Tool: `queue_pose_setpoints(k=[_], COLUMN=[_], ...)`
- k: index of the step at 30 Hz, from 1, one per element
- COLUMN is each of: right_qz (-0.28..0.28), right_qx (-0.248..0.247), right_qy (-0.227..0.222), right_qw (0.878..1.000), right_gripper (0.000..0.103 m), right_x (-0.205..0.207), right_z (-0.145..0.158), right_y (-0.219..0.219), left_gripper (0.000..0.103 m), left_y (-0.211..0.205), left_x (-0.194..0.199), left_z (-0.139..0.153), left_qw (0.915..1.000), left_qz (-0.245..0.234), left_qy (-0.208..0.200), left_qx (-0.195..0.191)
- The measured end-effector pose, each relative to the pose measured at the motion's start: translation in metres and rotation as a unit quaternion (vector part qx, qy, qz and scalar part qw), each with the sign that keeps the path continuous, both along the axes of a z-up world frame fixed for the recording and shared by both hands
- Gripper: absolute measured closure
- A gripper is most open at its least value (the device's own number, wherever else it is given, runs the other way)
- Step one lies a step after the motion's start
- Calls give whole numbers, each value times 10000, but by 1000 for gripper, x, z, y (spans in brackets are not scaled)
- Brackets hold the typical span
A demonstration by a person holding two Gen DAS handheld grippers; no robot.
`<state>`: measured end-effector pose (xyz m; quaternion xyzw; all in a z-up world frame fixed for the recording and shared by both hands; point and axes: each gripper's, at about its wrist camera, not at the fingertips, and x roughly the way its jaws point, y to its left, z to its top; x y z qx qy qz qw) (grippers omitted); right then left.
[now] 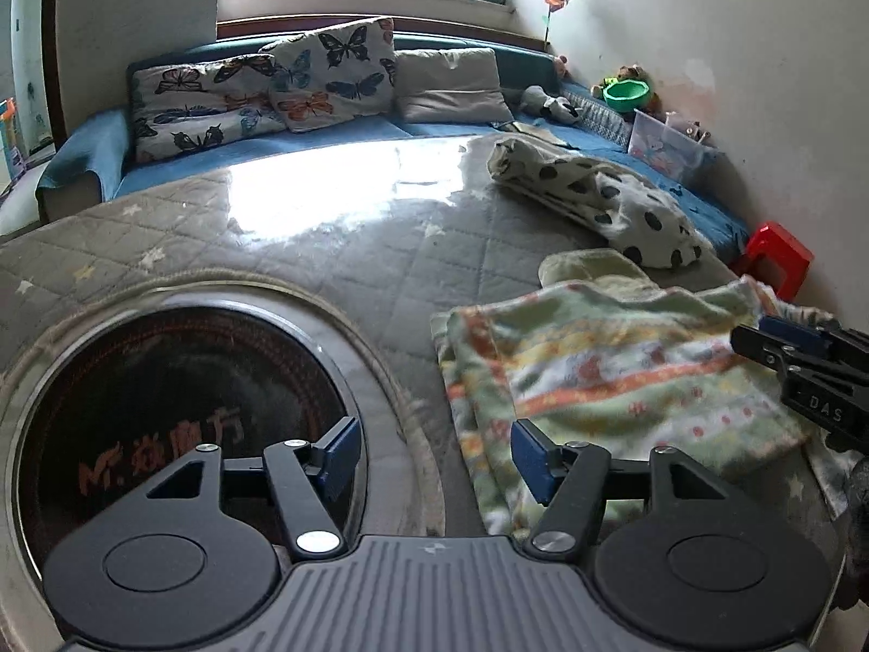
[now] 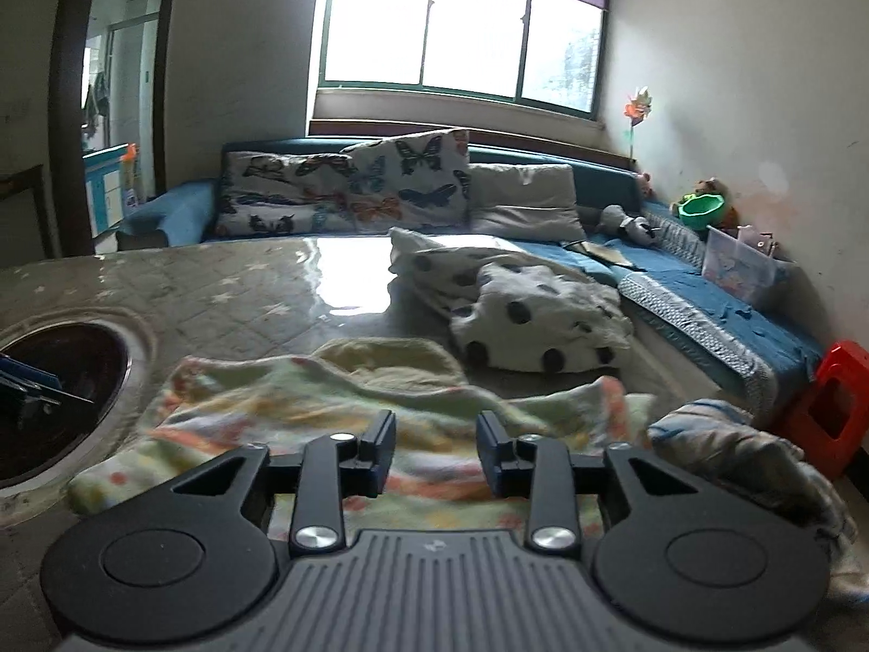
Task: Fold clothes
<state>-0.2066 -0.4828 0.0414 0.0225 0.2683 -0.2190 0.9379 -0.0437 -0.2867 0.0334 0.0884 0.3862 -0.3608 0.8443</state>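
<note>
Fabric in pale green with orange and yellow bands, a folded patterned garment (image 1: 614,375), lies on the quilted grey table cover (image 1: 337,250) at about four o'clock in the left wrist view and low centre in the right wrist view. The left gripper (image 1: 434,459) hangs with its jaws spread wide and nothing between them; its right blue pad sits just over the garment's near-left edge, its left pad over the round dark recess (image 1: 179,424) set in the table at eight o'clock. That recess shows orange lettering on its bottom; whether anything else lies in it cannot be told. The right gripper (image 2: 434,451) is also parted and empty, hovering over the garment's near edge. A spotted white cloth (image 2: 521,309) lies bunched at one o'clock, apart from the garment. On the blue sofa (image 2: 722,299) against the wall, a green bowl (image 2: 700,206) sits by a brown plush toy at two o'clock, its inside not visible. Beside it stands a clear plastic box (image 2: 738,266) with indistinct contents.
</note>
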Motion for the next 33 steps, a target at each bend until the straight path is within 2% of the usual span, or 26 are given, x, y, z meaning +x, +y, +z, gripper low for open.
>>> queue_pose_setpoints(k=[20,33], right_qz=[609,1347], right_qx=[353,418], right_qy=[43,91], right_qw=[9975,9900], right_gripper=[52,50], right_x=[-19,1], right_z=[-4,-2], right_y=[56,103], left_gripper=[26,20], left_y=[23,61], left_x=[-58,-56], left_z=[-6,-10], left_qw=[9989,9968], left_qz=[-54,459], left_qy=[-320,-376], left_qx=[342,530])
